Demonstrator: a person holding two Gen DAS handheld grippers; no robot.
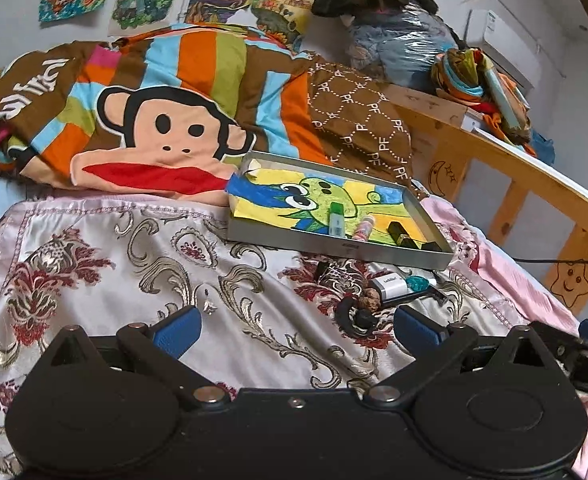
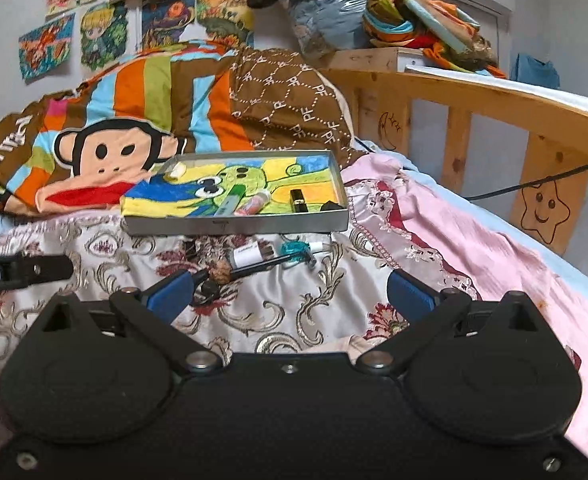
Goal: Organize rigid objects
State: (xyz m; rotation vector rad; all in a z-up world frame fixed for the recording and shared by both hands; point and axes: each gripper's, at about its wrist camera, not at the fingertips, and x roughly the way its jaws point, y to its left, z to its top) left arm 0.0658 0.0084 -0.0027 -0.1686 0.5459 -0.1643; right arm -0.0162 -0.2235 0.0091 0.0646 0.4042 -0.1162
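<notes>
A shallow grey metal tray (image 1: pixel 333 246) (image 2: pixel 238 227) lies on the bed, lined with a frog drawing. Inside it are a green-capped tube (image 1: pixel 335 218) (image 2: pixel 230 202), a pink tube (image 1: pixel 363 228) (image 2: pixel 254 204) and a black lipstick (image 1: pixel 399 234) (image 2: pixel 298 200). In front of the tray on the patterned cloth lie a white charger block (image 1: pixel 389 285) (image 2: pixel 248 257), a teal item (image 1: pixel 417 283) (image 2: pixel 295 249), a walnut (image 1: pixel 369 294) (image 2: pixel 221 271) and a black clip (image 1: pixel 353 316) (image 2: pixel 208 290). My left gripper (image 1: pixel 295 330) and right gripper (image 2: pixel 290 294) are both open and empty, just short of these items.
A striped monkey-print quilt (image 1: pixel 154 120) (image 2: pixel 134 120) is piled behind the tray. A wooden bed rail (image 1: pixel 533 184) (image 2: pixel 493 120) runs along the right side, with bundled clothes (image 1: pixel 481 76) on top. A black cable (image 2: pixel 533 182) crosses the rail. The left gripper's body (image 2: pixel 22 270) shows at the right view's left edge.
</notes>
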